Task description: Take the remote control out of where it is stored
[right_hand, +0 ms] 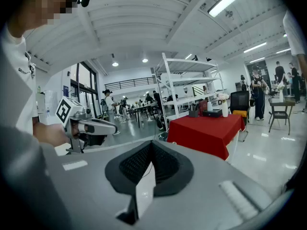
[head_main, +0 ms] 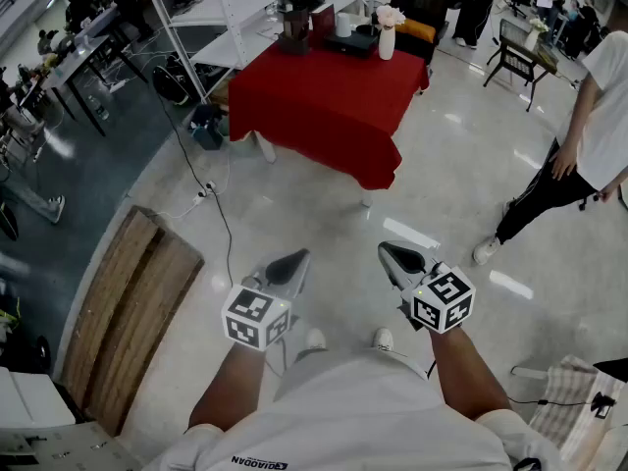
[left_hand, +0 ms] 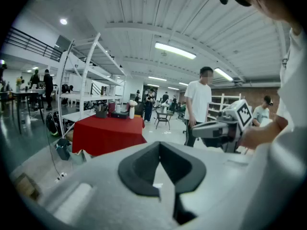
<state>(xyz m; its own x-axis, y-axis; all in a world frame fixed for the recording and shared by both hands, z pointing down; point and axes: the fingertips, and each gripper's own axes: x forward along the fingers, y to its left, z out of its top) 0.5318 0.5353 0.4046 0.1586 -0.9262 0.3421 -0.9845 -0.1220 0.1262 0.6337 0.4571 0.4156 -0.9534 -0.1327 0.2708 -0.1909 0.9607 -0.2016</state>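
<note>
A table under a red cloth (head_main: 324,101) stands some way ahead across the shiny floor, also in the left gripper view (left_hand: 108,134) and the right gripper view (right_hand: 206,128). On it are a white vase with flowers (head_main: 387,35), a flat black box (head_main: 350,42) and a dark holder (head_main: 294,26). I cannot make out a remote control. My left gripper (head_main: 292,259) and right gripper (head_main: 391,251) hang side by side in front of my body, both shut and empty. Each gripper shows in the other's view, the right (left_hand: 199,128) and the left (right_hand: 112,126).
A wooden board (head_main: 128,312) lies on the floor at left, with a cable (head_main: 211,204) running past it. A person in a white shirt (head_main: 594,106) stands at right. White shelving (head_main: 226,8) is behind the table, a black chair (head_main: 515,52) at far right.
</note>
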